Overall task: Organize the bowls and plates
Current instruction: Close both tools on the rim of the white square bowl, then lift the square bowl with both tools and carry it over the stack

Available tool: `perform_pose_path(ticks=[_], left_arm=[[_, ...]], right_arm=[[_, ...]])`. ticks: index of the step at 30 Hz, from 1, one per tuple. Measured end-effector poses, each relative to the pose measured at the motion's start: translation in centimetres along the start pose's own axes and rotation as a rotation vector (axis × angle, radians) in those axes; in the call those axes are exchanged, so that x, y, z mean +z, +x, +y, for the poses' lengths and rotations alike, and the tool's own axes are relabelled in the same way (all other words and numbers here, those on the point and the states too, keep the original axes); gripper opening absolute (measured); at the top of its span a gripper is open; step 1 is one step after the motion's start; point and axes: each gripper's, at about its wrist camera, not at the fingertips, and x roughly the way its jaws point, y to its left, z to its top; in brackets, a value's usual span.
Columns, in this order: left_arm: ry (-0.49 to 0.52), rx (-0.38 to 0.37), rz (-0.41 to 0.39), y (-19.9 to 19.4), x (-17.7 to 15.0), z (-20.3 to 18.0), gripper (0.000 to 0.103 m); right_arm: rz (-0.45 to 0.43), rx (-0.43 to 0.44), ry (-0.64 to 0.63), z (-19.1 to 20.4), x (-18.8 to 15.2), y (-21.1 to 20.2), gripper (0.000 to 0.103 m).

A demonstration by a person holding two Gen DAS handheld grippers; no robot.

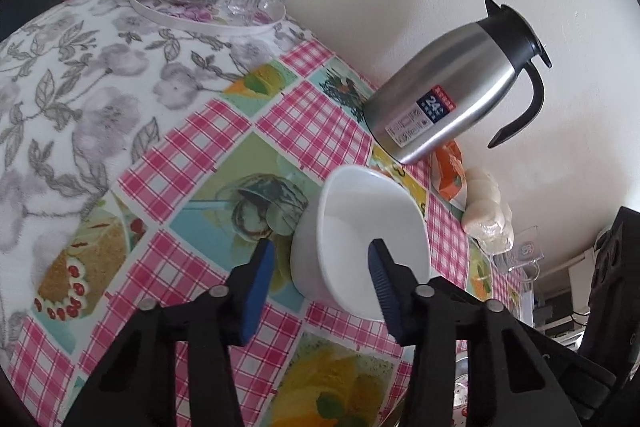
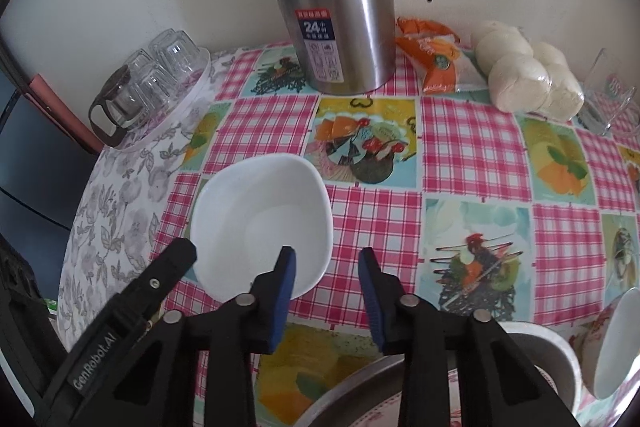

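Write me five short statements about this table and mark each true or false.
1. The stainless-steel thermos jug with the black handle stands upright on the pink checked tablecloth. True.
2. The white rounded-square bowl holds food. False: it is empty.
3. The clear drinking glasses share the round white tray with the brown-handled glass teapot. True.
4. The right tongs are shut on the jug. False: they are open at the bowl's near rim, and the jug stands apart at the back.
5. The left tongs have one finger over the bowl's inside and one outside its wall. True.
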Motion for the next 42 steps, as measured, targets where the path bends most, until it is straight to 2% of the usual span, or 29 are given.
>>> perform_pose_path(ticks=[5,9,27,38,42], left_arm=[[0.005,-0.006,0.026,0.9,-0.3,0.1,0.028],[0.019,-0.003,0.041,1.5,-0.6,0.0,0.020],[0.025,0.006,0.028,2.9,-0.1,0.3,0.021],[0.085,0.011,0.042,1.8,-0.5,-0.7,0.019],[0.128,0.002,0.009,0.0,-0.3,-2.0,0.019]], right_arm=[[0.022,-0.008,0.017,0.2,0.0,1.2,0.017],[0.029,-0.013,0.025,0.3,0.2,1.8,0.012],[0.063,-0.037,0.025,0.8,0.7,4.5,0.011],[0.063,-0.020,0.036,0.1,-0.1,3.7,0.011],[0.035,0.006,0.045,-0.2,-0.2,2.1,0.011]])
